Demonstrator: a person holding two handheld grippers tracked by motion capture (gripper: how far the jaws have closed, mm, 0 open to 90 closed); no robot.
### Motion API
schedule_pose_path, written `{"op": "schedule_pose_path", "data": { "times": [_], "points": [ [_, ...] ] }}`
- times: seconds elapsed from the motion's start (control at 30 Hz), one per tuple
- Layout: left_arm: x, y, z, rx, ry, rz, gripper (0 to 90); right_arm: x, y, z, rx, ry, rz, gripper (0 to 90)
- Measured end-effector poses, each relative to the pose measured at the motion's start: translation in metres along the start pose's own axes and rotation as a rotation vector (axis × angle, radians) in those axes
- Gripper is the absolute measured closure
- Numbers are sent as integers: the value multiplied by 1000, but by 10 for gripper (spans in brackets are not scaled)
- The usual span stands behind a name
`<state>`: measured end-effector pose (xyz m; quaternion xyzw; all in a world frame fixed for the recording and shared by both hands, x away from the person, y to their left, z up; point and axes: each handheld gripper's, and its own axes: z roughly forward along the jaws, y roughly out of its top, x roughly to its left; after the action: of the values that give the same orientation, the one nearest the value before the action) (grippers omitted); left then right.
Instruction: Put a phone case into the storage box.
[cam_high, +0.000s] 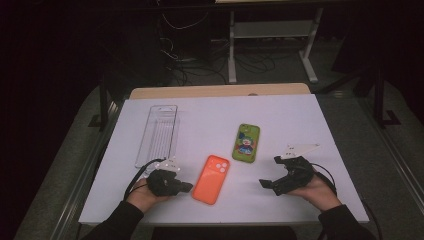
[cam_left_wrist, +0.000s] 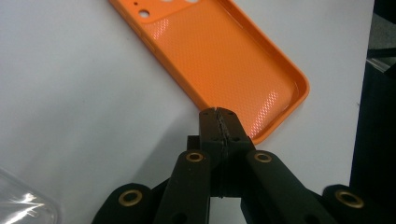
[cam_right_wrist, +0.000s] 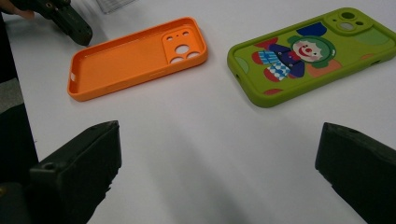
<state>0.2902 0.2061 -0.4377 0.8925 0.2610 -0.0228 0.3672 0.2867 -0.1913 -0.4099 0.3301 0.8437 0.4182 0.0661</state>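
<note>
The orange phone case (cam_high: 211, 179) lies hollow side up on the counter (cam_high: 300, 120), near its front edge. The left gripper (cam_left_wrist: 218, 122) has its fingers pressed together, holding nothing, at the case rim. The right gripper (cam_right_wrist: 217, 172) is spread wide and empty. Open the left before gripping the rim.

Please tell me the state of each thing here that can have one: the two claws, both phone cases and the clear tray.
Left claw: shut, empty, its tip beside the orange case's rim.
Right claw: open wide, empty, above the table.
Orange case: lying hollow side up, empty.
Green case: lying flat, clown picture up.
Clear tray: lying flat, looks empty.
</note>
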Motion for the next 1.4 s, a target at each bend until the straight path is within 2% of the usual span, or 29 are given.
{"op": "schedule_pose_path", "data": {
  "times": [0.2,0.4,0.43,0.53,0.57,0.67,0.83,0.93,1.07,1.1,1.3,1.4],
  "points": [
    [-4,2,5,23,-33,5,897,0,0,1,0,3,-7,0],
    [-8,7,12,18,-67,8,897,0,1,1,1,5,-2,0],
    [-11,11,16,26,-71,31,897,0,1,1,0,7,-5,0],
    [-17,17,23,34,-80,57,897,0,1,1,5,7,-7,0],
    [-19,18,26,26,-83,50,897,0,1,1,5,8,-6,0],
    [-23,24,32,33,-86,72,897,0,1,1,8,4,-6,0],
    [-27,32,43,21,-110,75,897,0,1,0,4,6,7,0],
    [-28,36,47,32,-112,95,897,0,1,1,5,5,1,0],
    [-32,44,57,12,-130,86,897,0,1,1,8,6,5,0],
    [-32,46,59,14,-128,104,897,0,1,0,9,6,6,0],
    [-35,58,73,-1,-128,112,897,0,1,1,5,6,8,0],
    [-36,63,80,-8,-138,101,897,0,1,0,1,7,7,0]
  ]
}}
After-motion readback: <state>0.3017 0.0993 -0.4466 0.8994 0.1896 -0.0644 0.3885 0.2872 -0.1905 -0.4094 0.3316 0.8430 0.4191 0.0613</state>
